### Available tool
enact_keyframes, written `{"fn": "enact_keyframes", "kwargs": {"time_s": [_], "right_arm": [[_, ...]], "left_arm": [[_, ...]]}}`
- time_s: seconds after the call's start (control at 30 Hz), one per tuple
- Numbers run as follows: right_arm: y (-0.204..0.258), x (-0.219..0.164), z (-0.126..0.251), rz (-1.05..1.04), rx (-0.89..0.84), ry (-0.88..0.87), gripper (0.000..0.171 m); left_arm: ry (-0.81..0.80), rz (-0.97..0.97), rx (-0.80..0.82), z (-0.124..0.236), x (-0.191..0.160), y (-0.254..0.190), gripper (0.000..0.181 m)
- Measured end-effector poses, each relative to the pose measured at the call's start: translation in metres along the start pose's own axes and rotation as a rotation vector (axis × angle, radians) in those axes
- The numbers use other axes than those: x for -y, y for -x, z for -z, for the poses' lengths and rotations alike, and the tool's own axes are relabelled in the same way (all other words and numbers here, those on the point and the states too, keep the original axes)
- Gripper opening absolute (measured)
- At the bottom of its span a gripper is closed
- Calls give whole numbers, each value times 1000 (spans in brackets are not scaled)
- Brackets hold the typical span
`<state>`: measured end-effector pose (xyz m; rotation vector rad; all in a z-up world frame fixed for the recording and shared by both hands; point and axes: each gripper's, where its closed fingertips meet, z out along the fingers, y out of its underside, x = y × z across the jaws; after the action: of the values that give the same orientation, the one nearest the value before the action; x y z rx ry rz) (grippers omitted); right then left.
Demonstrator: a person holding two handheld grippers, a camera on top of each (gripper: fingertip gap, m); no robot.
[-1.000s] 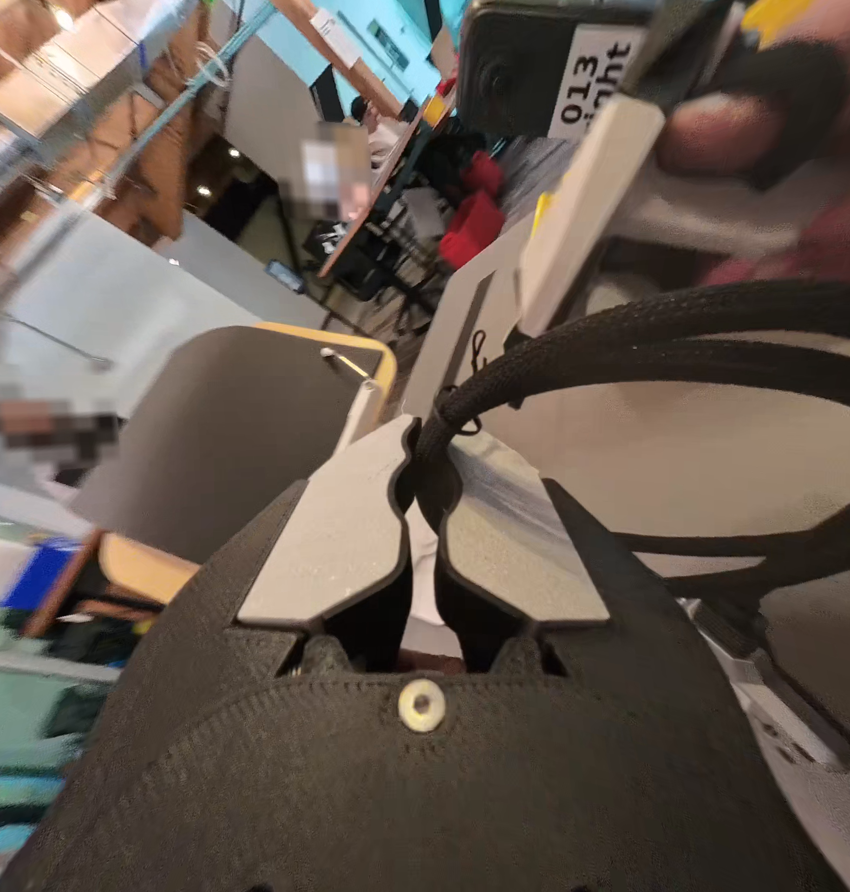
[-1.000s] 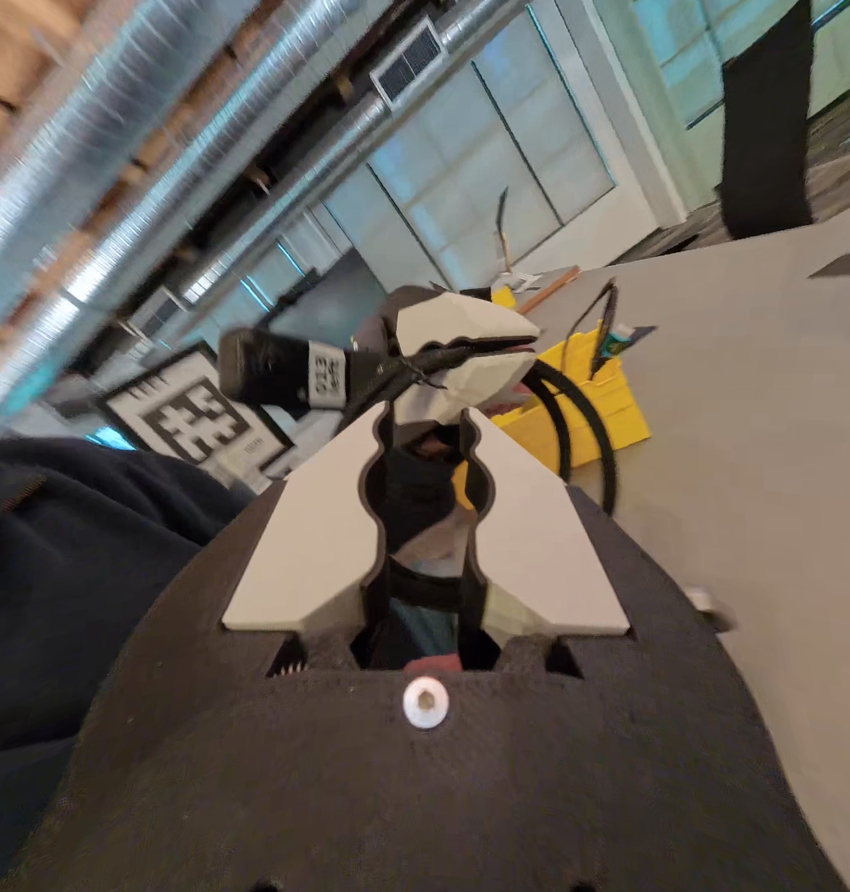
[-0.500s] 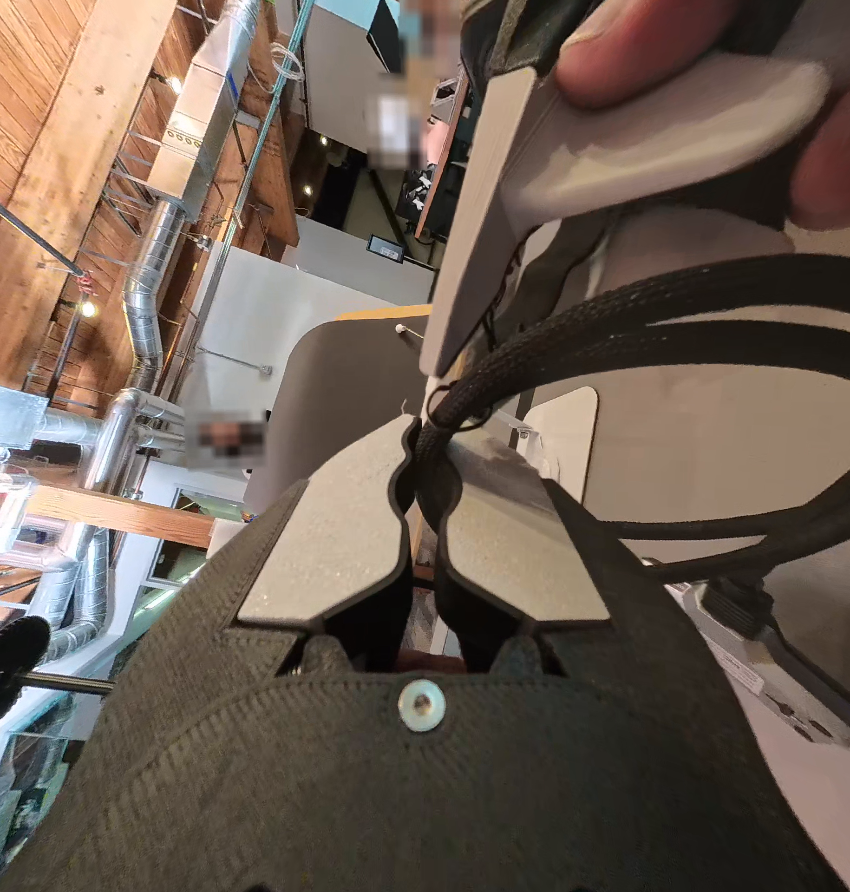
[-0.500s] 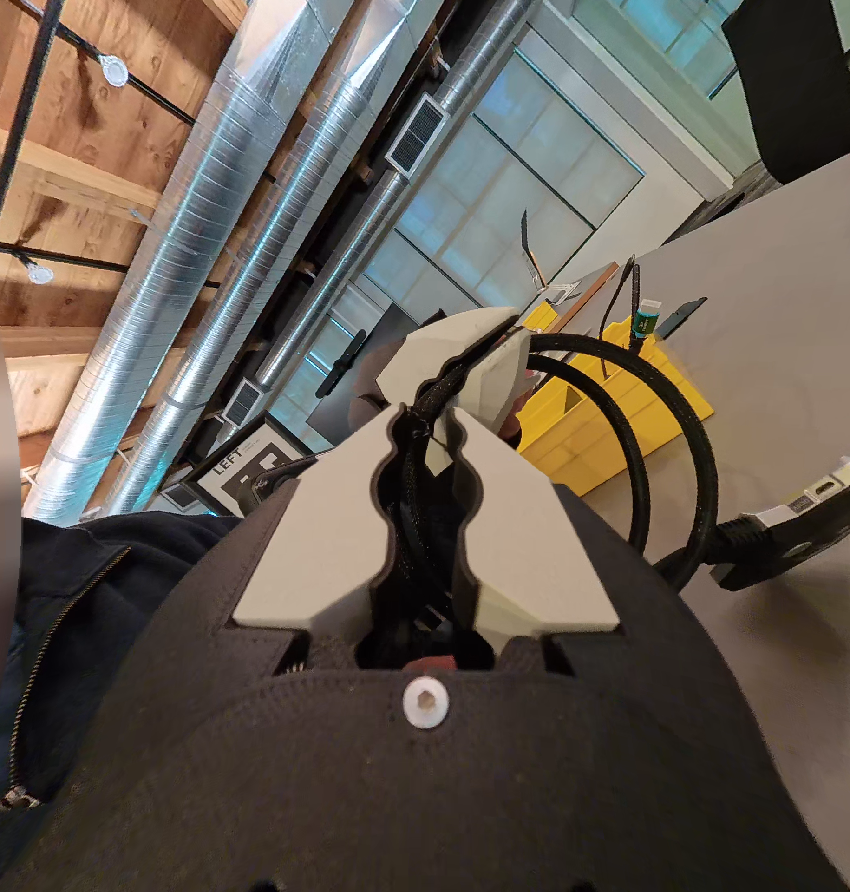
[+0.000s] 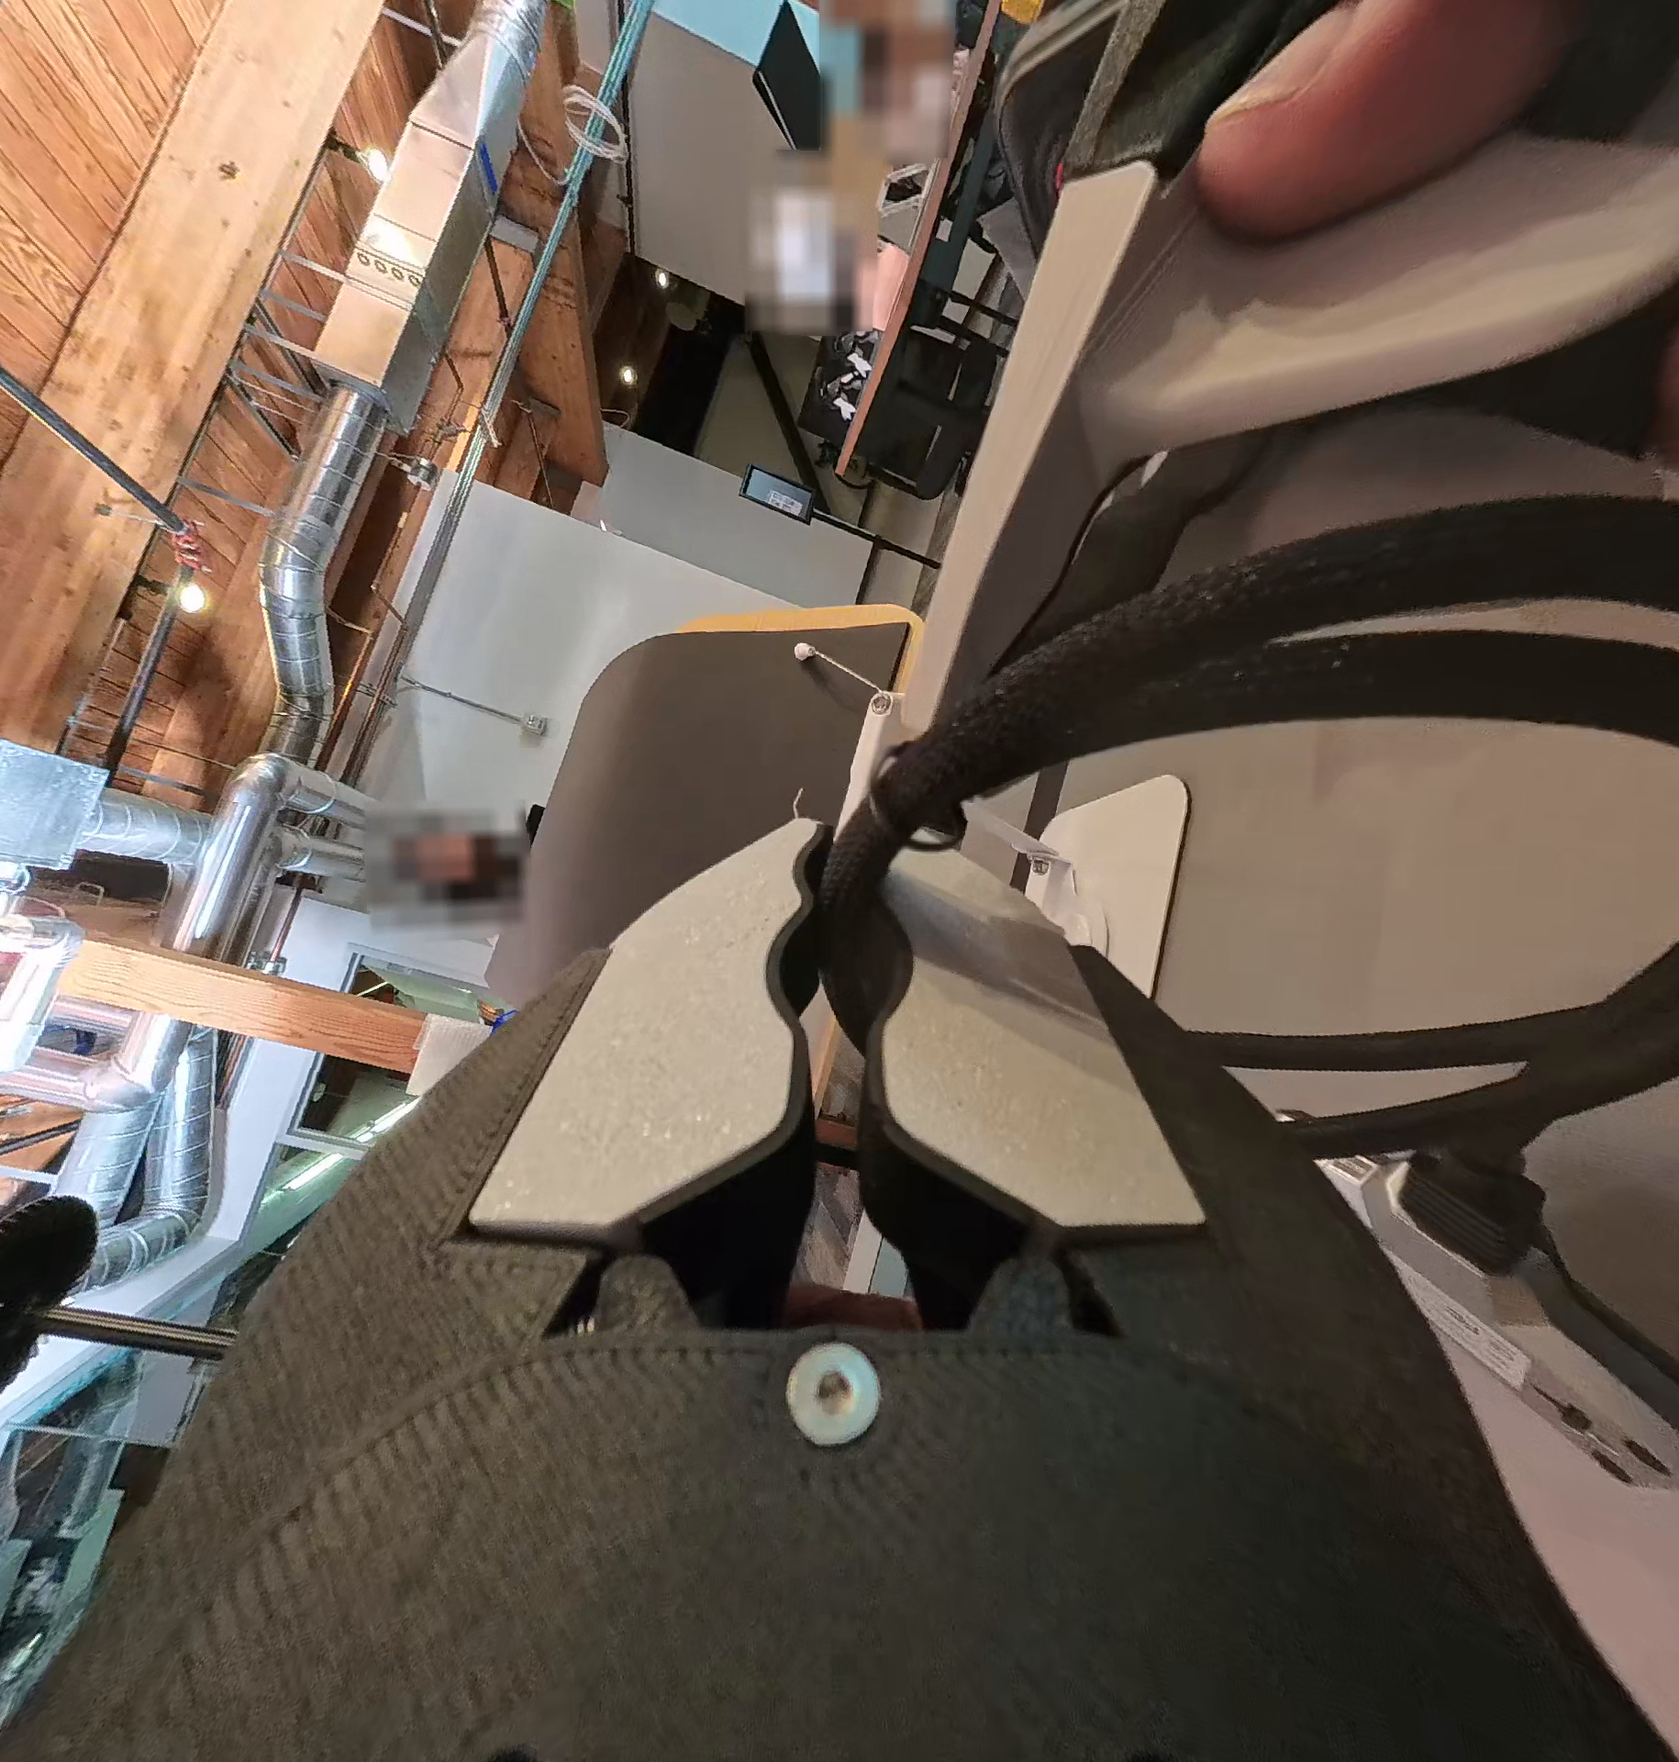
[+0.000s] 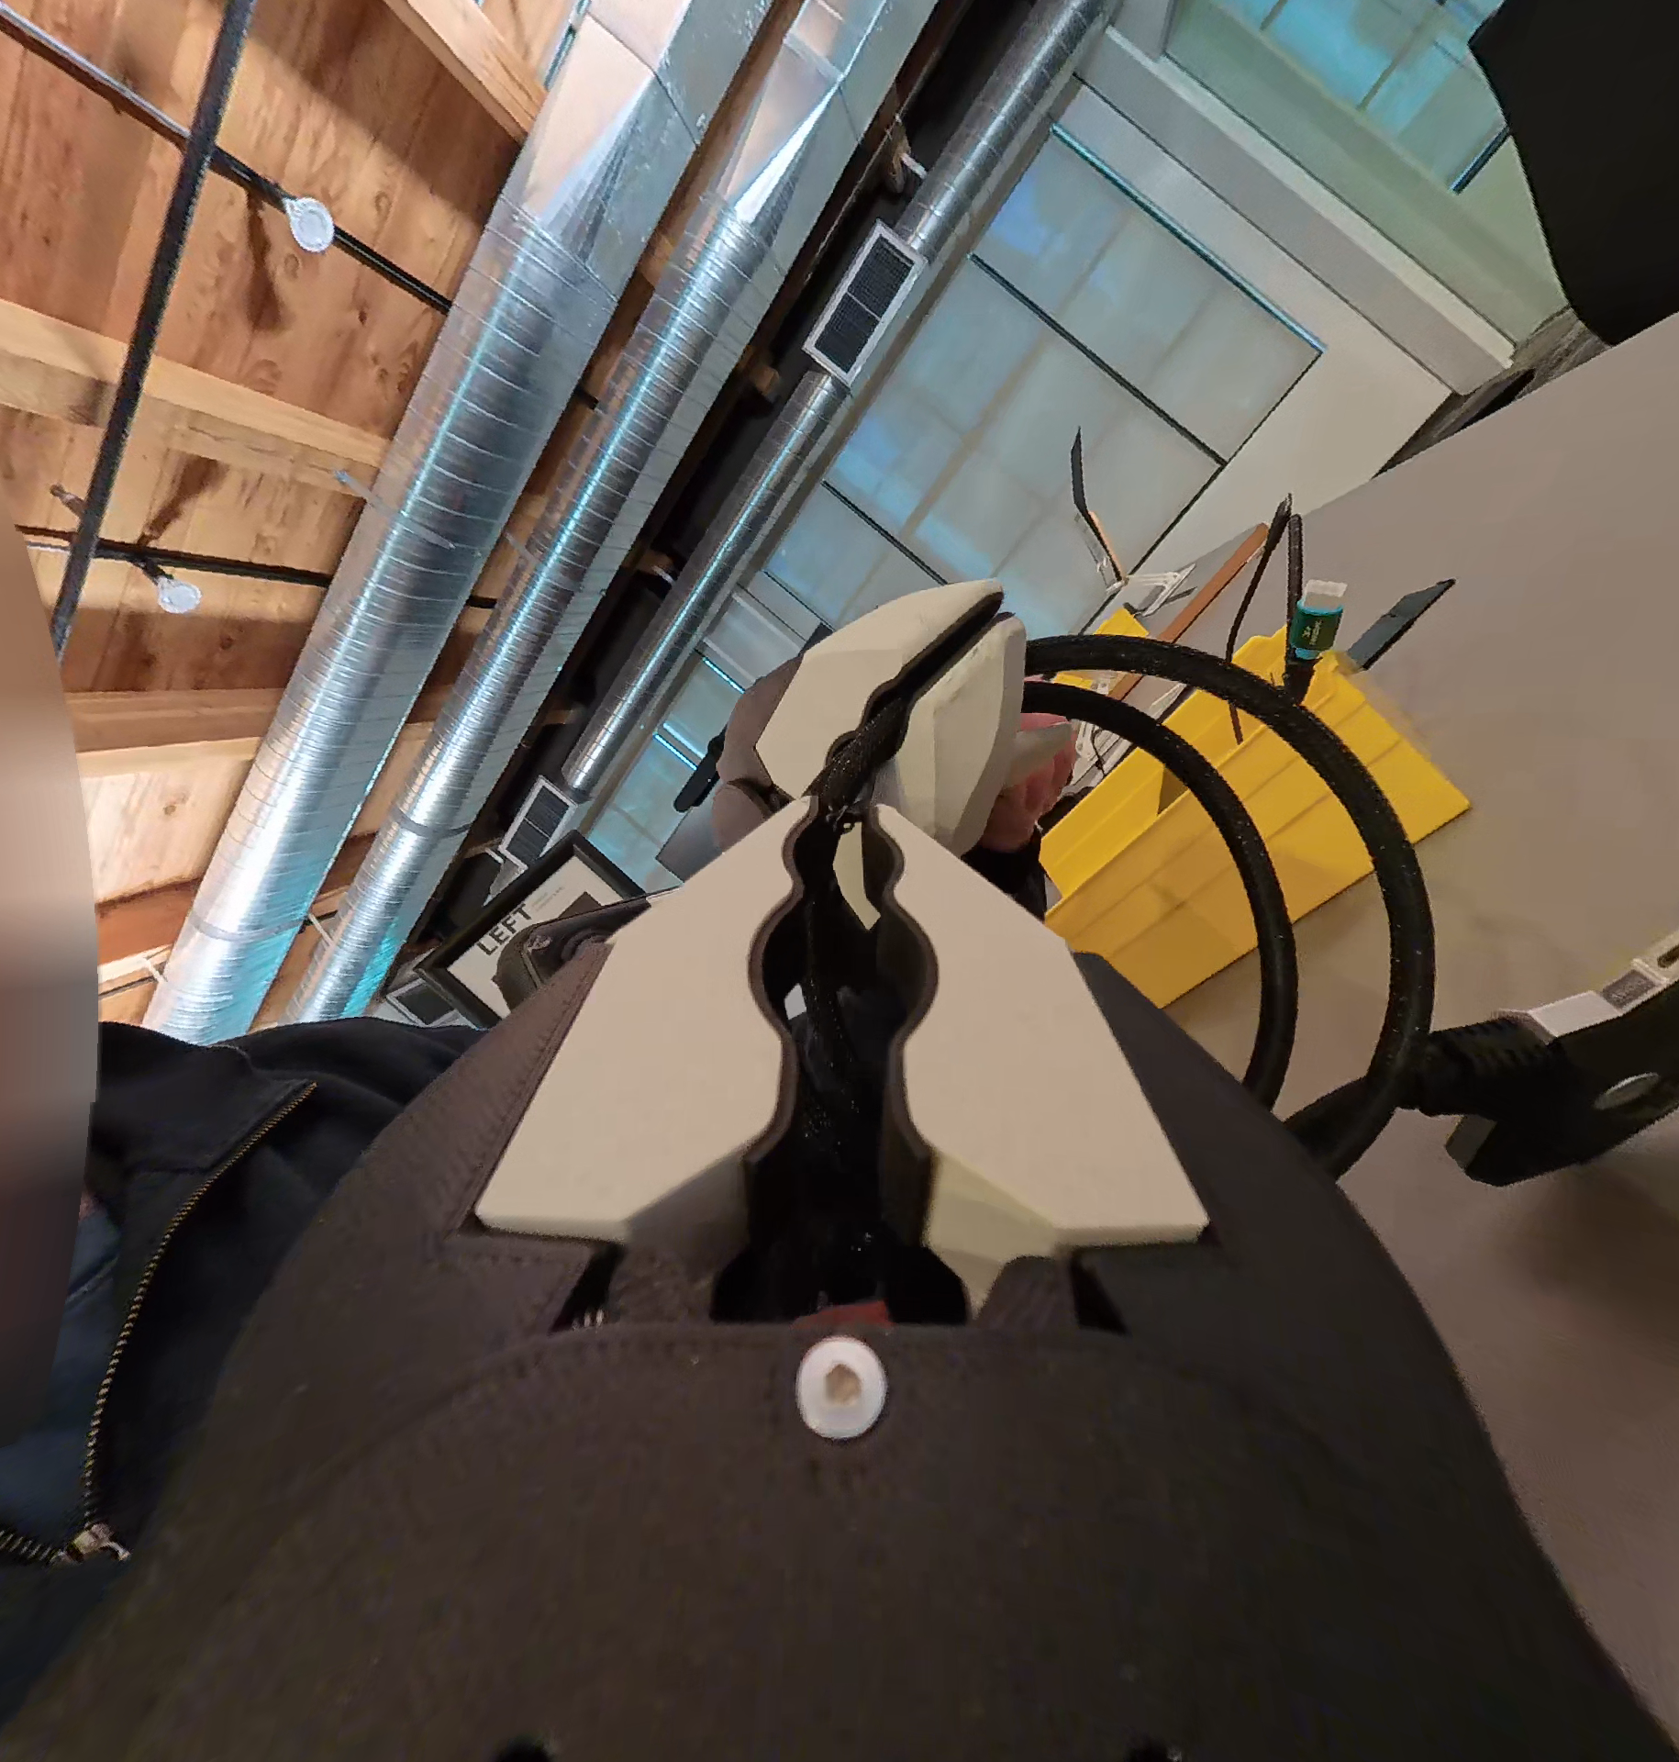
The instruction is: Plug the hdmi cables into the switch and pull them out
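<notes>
Gripping a bundled black braided HDMI cable (image 5: 850, 915), left gripper (image 5: 840, 939) has its jaws pinched on it near the tips. Cable loops (image 5: 1389, 686) arc off to that gripper's right, toward a plug (image 5: 1465, 1211) seated in the silver switch (image 5: 1522, 1335), low on its right on the grey table (image 5: 1389, 858). Right gripper (image 6: 840, 858) is likewise clamped on the same cable bundle (image 6: 831, 1030), tips nearly meeting those of the other gripper straight ahead. Two loops (image 6: 1389, 820) curve to its right, ending at the switch (image 6: 1579, 1011). Yellow bin (image 6: 1226, 858) sits beyond the loops
</notes>
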<state>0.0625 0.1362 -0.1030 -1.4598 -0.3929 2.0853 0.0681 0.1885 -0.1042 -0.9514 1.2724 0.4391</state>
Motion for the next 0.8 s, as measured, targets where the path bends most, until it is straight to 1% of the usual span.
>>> {"fn": "enact_keyframes", "kwargs": {"time_s": [0.1,0.4,0.57,0.67,0.8], "right_arm": [[2,3,1,-1,12,-24,3],[-1,2,-1,-45,10,-74,5],[0,2,-1,-52,11,-91,3],[2,2,-1,-18,-1,-84,2],[6,2,-1,116,-37,-35,1]], "left_arm": [[-4,-10,3,0,1,-1,3],[-4,-63,28,1,5,-2,2],[-4,-90,39,2,6,-2,2],[-7,-82,33,3,7,-3,2],[-18,-1,-26,3,5,-4,2]]}}
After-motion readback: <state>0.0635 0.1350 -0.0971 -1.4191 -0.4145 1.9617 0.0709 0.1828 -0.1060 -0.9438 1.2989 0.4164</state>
